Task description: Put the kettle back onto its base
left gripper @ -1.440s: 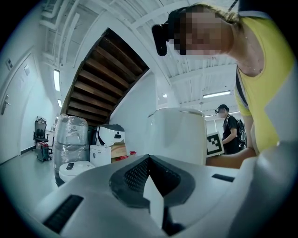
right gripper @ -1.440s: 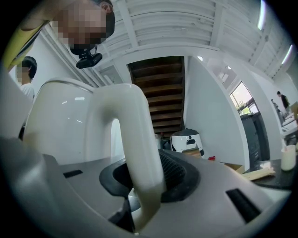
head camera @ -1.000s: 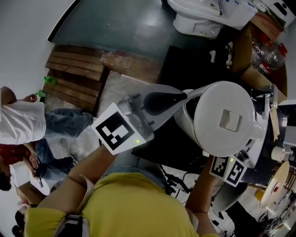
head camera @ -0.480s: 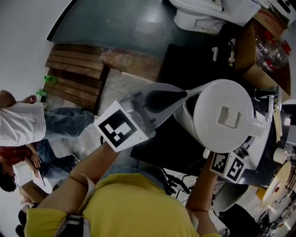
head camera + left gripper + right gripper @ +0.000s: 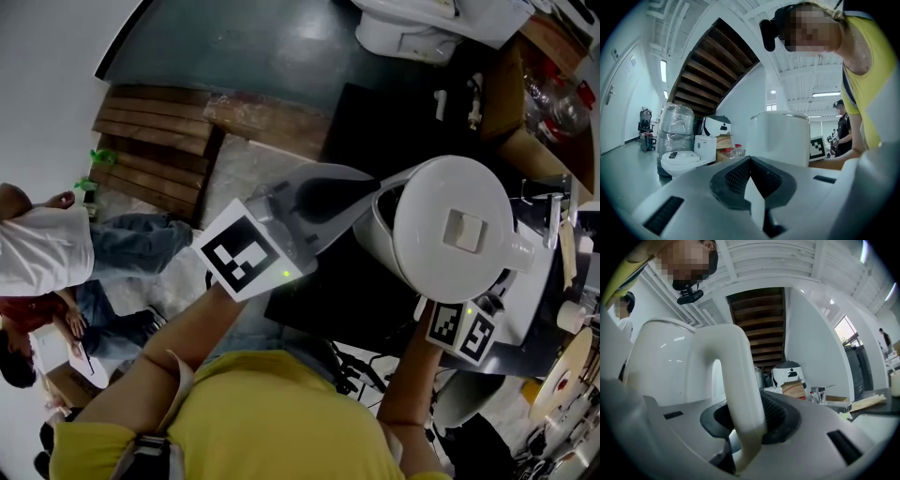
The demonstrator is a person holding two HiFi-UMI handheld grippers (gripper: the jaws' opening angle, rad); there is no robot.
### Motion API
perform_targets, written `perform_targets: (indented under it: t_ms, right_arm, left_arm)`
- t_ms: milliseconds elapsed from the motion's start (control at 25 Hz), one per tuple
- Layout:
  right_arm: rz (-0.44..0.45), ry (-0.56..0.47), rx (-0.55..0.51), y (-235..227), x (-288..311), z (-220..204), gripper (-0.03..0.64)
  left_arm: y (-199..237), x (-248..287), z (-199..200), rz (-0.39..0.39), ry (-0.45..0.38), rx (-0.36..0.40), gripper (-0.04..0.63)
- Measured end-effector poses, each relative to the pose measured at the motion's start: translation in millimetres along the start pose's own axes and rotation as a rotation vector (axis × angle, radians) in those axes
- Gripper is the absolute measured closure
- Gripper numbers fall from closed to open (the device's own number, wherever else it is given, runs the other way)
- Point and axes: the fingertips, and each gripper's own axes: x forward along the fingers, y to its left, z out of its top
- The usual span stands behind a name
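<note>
Over the dark worktop [image 5: 375, 141], the kettle [image 5: 466, 230] has edged only slightly sideways, its handle [image 5: 738, 380] clamped in the right tool [image 5: 740, 441] and the left tool [image 5: 757, 206] closed and empty beside it, so lowering remains.

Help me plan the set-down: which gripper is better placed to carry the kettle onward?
Right. The right gripper is closed on the handle of the kettle, so it carries the load. The left gripper is shut with nothing between its jaws, merely pointing at the kettle's side.
</note>
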Motion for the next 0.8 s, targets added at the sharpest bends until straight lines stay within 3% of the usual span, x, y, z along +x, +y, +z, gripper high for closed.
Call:
perform_targets:
  t_ms: [440,800]
  right_arm:
    - [-0.029,-0.002,-0.016,1,1,-7,0.502]
    - [0.000,0.024,-0.020,5,1,-10,0.499]
  left_arm:
    - [4,2,-14,-0.003,0.035,-0.029,0.586]
    - [11,0,-27,0.073,0.054,-0.063,0.586]
